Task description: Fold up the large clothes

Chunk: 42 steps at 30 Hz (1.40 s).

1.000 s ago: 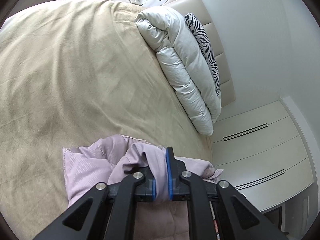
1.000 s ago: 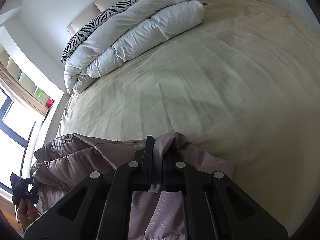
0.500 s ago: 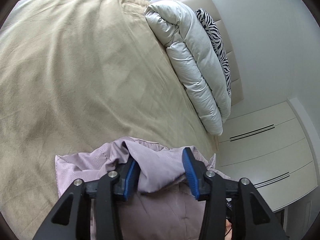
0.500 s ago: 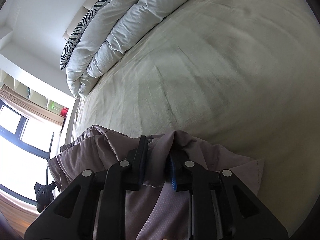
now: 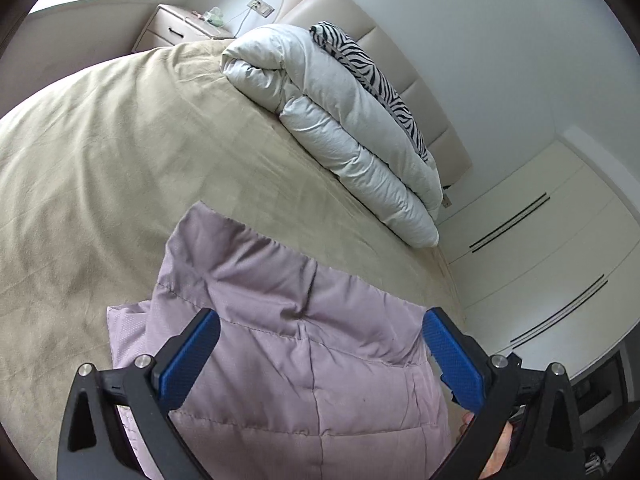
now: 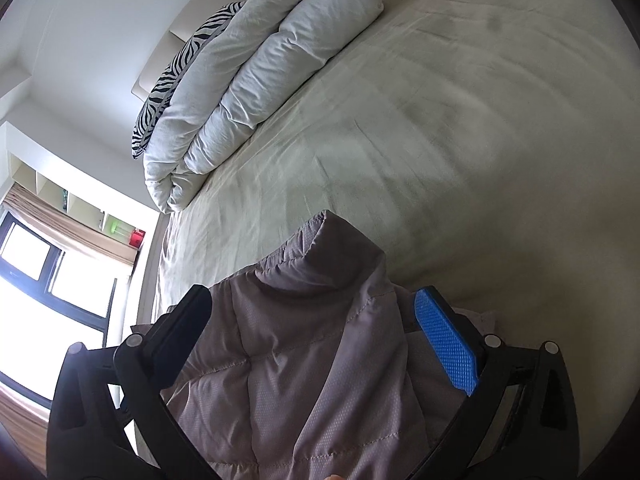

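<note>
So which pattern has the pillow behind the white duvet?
Black-and-white zebra stripes on the pillow, clearest in the left wrist view.

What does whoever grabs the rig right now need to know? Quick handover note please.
Left gripper: open, jaws spread wide over the mauve quilted jacket, holding nothing.
Right gripper: open too, straddling the same jacket, no grip.
Jacket: lies on the beige bedsheet near the bed's foot edge, partly folded, one folded end pointing up the bed.
White duvet and zebra-print pillow are rolled up at the headboard, apart from the jacket.
Done: a fold laid down and released.
Left: probably further folds and squaring up; the part under the grippers is out of view, so check first.
</note>
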Motion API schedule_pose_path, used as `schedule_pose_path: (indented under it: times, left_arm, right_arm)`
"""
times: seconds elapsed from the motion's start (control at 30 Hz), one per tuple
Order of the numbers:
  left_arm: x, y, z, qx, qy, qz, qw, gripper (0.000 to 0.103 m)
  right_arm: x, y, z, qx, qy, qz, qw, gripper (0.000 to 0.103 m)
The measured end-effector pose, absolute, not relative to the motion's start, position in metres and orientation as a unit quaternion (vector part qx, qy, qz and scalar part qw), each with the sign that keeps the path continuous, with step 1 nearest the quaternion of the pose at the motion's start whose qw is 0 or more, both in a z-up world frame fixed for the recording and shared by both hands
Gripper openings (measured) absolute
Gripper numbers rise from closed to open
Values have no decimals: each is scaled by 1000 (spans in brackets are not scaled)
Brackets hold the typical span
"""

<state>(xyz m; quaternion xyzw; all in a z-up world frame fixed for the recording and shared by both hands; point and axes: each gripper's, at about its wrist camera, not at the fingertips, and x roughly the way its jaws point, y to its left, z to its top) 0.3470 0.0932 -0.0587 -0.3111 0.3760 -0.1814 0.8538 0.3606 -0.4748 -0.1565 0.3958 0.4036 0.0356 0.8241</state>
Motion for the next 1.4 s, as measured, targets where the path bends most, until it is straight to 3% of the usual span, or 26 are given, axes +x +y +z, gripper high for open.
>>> schedule_pose_path:
  times: [0.07,0.13,0.17,0.23,0.3,0.43,0.73,1.4]
  left_arm:
    - [332,64,-47,-245,380,-196,870,102]
    - [314,33,-39,-176,379,-198,887,102]
    - [306,18,-39,-149,380,-203,890,102]
    - [294,-6,-44,-100,384,-202,895,100]
    - [295,-25,-53,-40,386,-192,902,98]
    - [335,-34,-84,18,424,-155,892,94]
    - [394,-34,-127,16,454,-136,880,99]
    - [426,-32,-154,-20,467,-137,873,103]
  right_arm:
    - [353,-463,-143,379,418,59,824,100]
    - [346,-433,-126,339,445,99,823,80]
    - [343,-414,-121,320,461,125,819,77]
    - [333,-373,-113,270,490,159,813,56]
    - [330,-339,-114,221,515,172,810,47]
    - [344,-320,-134,210,533,142,808,46]
    - [391,-315,-179,160,562,65,809,40]
    - [412,-327,-206,150,526,49,836,40]
